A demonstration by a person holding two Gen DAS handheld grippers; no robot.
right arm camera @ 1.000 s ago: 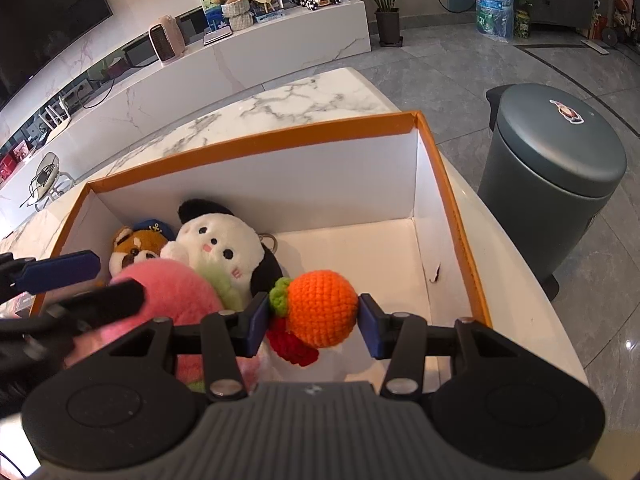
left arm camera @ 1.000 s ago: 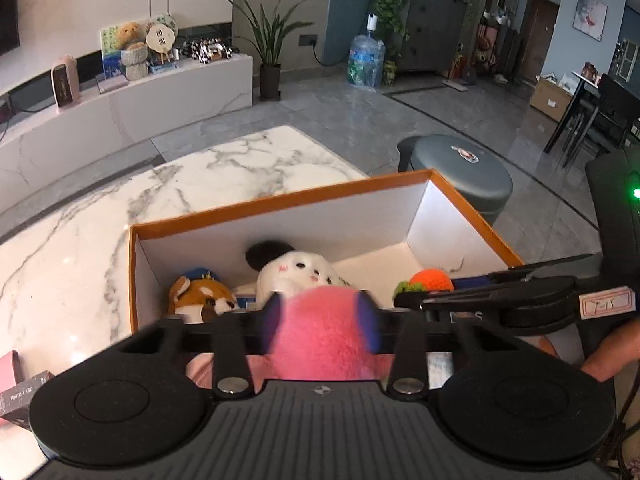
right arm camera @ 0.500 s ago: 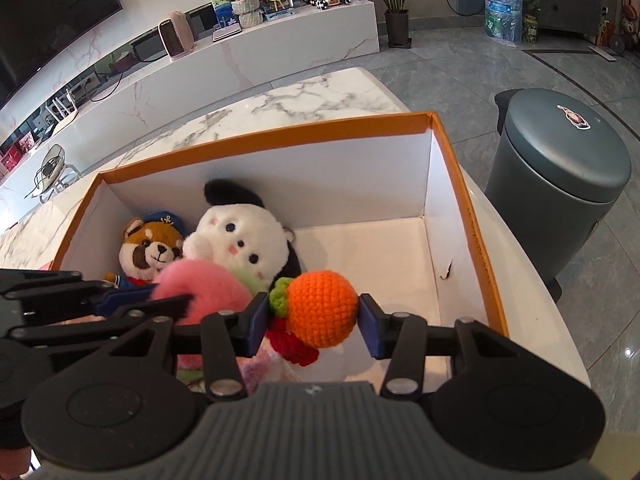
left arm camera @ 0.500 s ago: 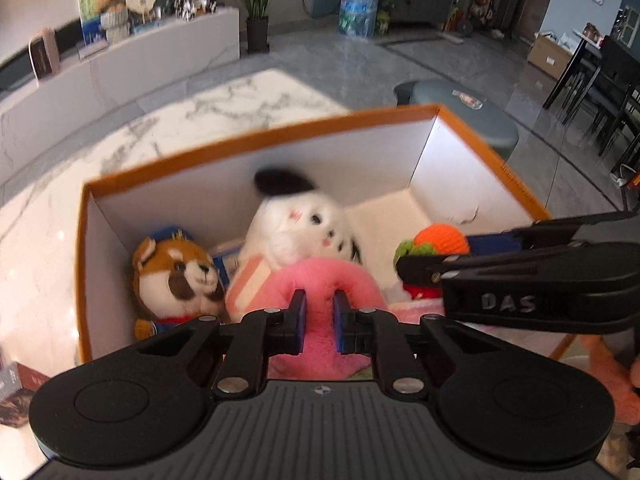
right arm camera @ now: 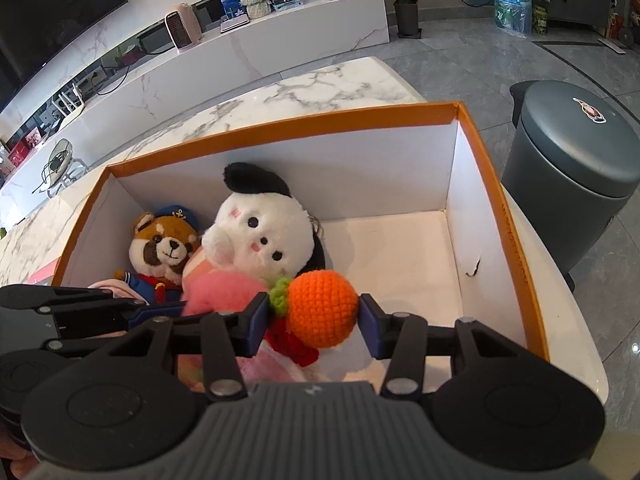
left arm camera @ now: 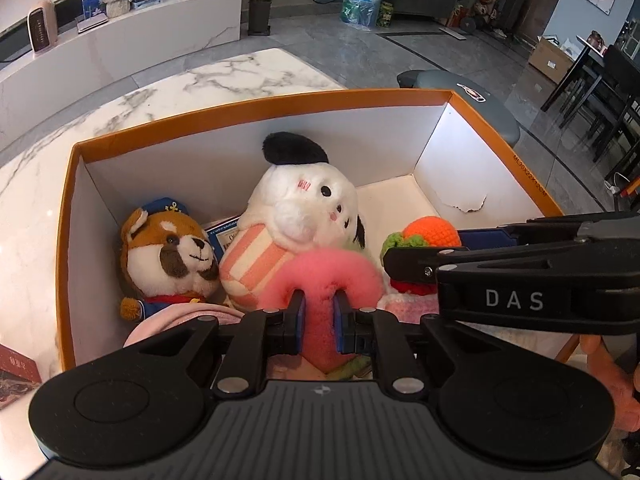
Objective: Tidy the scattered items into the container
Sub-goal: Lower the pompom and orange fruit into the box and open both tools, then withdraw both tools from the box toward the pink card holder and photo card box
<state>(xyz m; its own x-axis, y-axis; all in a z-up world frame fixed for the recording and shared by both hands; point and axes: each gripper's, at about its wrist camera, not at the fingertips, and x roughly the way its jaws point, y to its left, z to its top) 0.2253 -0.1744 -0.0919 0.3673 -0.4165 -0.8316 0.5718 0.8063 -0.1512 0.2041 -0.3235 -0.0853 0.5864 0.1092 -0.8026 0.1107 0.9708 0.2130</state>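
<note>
An orange-rimmed white box [left arm camera: 256,106] [right arm camera: 280,120] stands on the marble table. Inside it sit a brown dog plush [left arm camera: 168,248] [right arm camera: 164,248] at the left and a white panda-like plush [left arm camera: 304,204] [right arm camera: 260,236] in the middle. My left gripper [left arm camera: 318,314] is shut on a pink plush [left arm camera: 328,276] [right arm camera: 220,292], low over the box's near side. My right gripper [right arm camera: 312,316] is shut on an orange crocheted fruit [right arm camera: 322,308] [left arm camera: 430,232] with green leaves, held just right of the pink plush inside the box.
A grey lidded bin [right arm camera: 572,160] stands on the floor right of the table. A red-and-dark packet [left arm camera: 16,372] lies on the table left of the box. The box's right half [right arm camera: 400,248] has bare floor. A low white TV bench [right arm camera: 280,40] runs behind.
My left gripper has closed tighter on the pink plush and lowered it into the box beside the white plush. My right gripper has kept hold of the orange fruit, barely moving.
</note>
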